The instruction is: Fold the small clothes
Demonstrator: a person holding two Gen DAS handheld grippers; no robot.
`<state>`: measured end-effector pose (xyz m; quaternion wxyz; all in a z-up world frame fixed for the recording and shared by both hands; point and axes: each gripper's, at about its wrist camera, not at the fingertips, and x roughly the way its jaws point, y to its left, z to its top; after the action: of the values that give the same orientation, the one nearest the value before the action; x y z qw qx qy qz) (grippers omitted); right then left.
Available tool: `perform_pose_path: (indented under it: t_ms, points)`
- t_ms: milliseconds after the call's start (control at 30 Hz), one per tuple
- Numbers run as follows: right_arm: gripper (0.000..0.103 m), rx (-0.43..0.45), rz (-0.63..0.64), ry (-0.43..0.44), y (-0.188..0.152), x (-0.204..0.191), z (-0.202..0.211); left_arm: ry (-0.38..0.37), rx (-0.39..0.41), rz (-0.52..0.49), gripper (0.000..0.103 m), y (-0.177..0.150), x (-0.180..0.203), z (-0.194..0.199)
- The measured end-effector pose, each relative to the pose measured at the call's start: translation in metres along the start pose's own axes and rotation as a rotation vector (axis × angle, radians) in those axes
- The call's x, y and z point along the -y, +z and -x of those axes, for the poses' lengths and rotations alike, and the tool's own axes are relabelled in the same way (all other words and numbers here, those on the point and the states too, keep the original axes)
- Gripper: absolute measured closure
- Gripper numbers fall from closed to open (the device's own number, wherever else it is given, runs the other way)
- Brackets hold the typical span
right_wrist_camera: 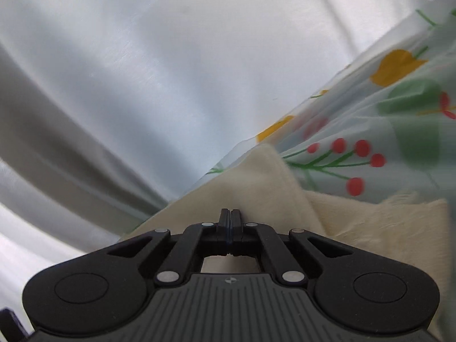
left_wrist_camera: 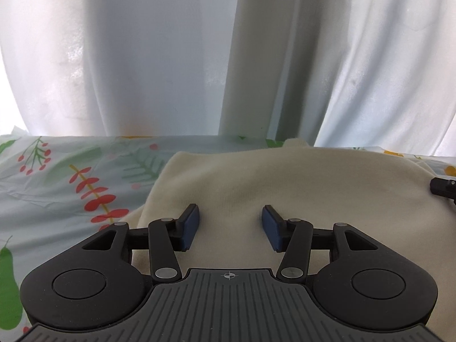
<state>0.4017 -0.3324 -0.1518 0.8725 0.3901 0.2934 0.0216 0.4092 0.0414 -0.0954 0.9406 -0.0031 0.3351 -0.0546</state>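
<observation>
Garment (left_wrist_camera: 285,182) beneath parted left fingers (left_wrist_camera: 189,225).

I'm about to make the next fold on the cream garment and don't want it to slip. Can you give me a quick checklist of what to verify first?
1. Left tongs open over the cream garment: ok, the blue pads stand apart with cloth between them, not pinched.
2. Right tongs closed: ok, the fingers meet.
3. Right tongs actually holding cloth: cannot tell; the tips sit at a raised ridge of the garment, but no fabric shows between them.
4. Garment lying on the floral sheet: ok.
5. Garment smooth under the left tongs: ok, no wrinkles there.
6. Garment's right side flat: not ok, a folded layer with a fuzzy edge shows in the right wrist view.
</observation>
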Motion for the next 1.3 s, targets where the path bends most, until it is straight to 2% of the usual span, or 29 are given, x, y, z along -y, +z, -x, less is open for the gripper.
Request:
perform_pose_path:
  t_ms: [33,100,133,167,200,233,267,333,400,433,500,567,600,667,700,800,900,933,967,1000,1067,1200,1300]
  points:
    - [0.103,0.017,-0.055,0.021,0.003,0.009,0.004,-0.017,-0.001,0.02,0.049,0.0,-0.005,0.003]
    - [0.103,0.039,-0.074,-0.033,0.005,0.013,0.01,-0.053,-0.006,0.079,0.049,0.001,-0.016,0.014]
    - [0.103,0.047,-0.048,-0.072,0.006,0.01,0.013,-0.053,-0.011,0.101,0.047,0.001,-0.021,0.021]
    - [0.1,0.046,-0.021,-0.105,0.006,0.006,0.018,-0.027,-0.016,0.116,0.039,0.002,-0.027,0.029]
    - [0.098,0.041,0.024,-0.124,0.007,0.001,0.025,-0.003,-0.009,0.122,0.035,0.001,-0.033,0.037]
    - [0.093,0.033,0.088,-0.137,0.003,-0.008,0.033,0.01,0.004,0.128,0.032,-0.001,-0.04,0.046]
    - [0.088,0.023,0.149,-0.12,-0.003,-0.016,0.041,0.01,0.01,0.136,0.032,-0.002,-0.047,0.053]
    - [0.076,-0.021,0.233,-0.022,-0.021,-0.028,0.057,0.011,0.001,0.183,0.032,-0.007,-0.066,0.066]
    - [0.075,-0.092,0.261,0.048,-0.037,-0.029,0.065,0.006,-0.034,0.241,0.032,-0.013,-0.084,0.071]
    - [0.075,-0.121,0.266,0.054,-0.043,-0.025,0.065,0.007,-0.057,0.262,0.032,-0.016,-0.091,0.072]
    - [0.078,-0.1,0.271,0.053,-0.05,-0.014,0.073,0.0,-0.094,0.293,0.032,-0.024,-0.102,0.076]
    - [0.081,-0.074,0.266,-0.003,-0.049,-0.013,0.084,-0.036,-0.12,0.308,0.032,-0.028,-0.109,0.081]
    - [0.081,-0.044,0.289,-0.059,-0.049,-0.017,0.091,-0.065,-0.133,0.317,0.032,-0.03,-0.111,0.083]
    - [0.076,0.014,0.402,-0.209,-0.055,-0.032,0.101,-0.126,-0.156,0.338,0.033,-0.033,-0.113,0.086]
    - [0.076,0.028,0.449,-0.217,-0.059,-0.039,0.106,-0.152,-0.166,0.345,0.033,-0.034,-0.113,0.085]
    - [0.073,-0.03,0.483,-0.121,-0.074,-0.052,0.122,-0.203,-0.204,0.367,0.04,-0.035,-0.11,0.079]
    - [0.073,-0.084,0.532,-0.063,-0.095,-0.072,0.122,-0.205,-0.207,0.395,0.046,-0.035,-0.109,0.077]
    - [0.073,-0.111,0.559,-0.059,-0.105,-0.081,0.115,-0.206,-0.217,0.403,0.055,-0.035,-0.109,0.076]
    - [0.074,-0.122,0.581,-0.068,-0.113,-0.088,0.115,-0.214,-0.231,0.412,0.065,-0.034,-0.11,0.075]
    - [0.074,-0.135,0.606,-0.077,-0.12,-0.092,0.113,-0.23,-0.242,0.427,0.069,-0.033,-0.112,0.073]
    - [0.086,-0.162,0.664,-0.099,-0.136,-0.1,0.108,-0.244,-0.25,0.454,0.081,-0.032,-0.115,0.073]
    - [0.092,-0.183,0.679,-0.181,-0.149,-0.102,0.102,-0.251,-0.241,0.446,0.086,-0.024,-0.114,0.079]
    - [0.092,-0.163,0.658,-0.188,-0.143,-0.1,0.106,-0.253,-0.208,0.409,0.087,-0.016,-0.104,0.091]
